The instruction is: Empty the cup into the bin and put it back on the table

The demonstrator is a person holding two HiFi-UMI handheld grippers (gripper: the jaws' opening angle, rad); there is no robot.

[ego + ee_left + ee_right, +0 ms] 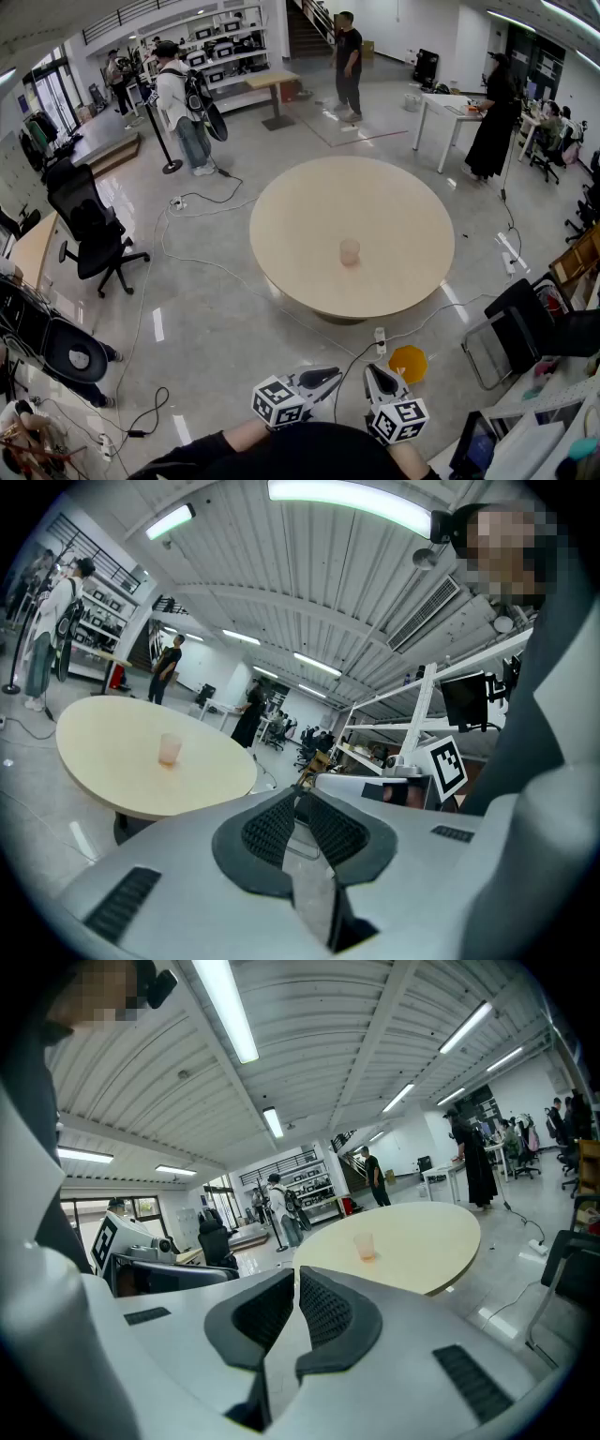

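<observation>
Nothing of the job is under way yet. The cup [349, 250] stands upright on the round tabletop [309, 216], a little right of its middle, with nothing touching it. The person stands well back from the tabletop's near edge, holding the left hand-held gripper [330, 375] and right hand-held gripper [375, 373] side by side, each with its jaws pressed together on nothing. An orange container [408, 363], probably the bin, sits on the floor off that near edge. Next, I'd say, comes stepping up to the tabletop, opening one hand-held gripper and closing it round the cup.
</observation>
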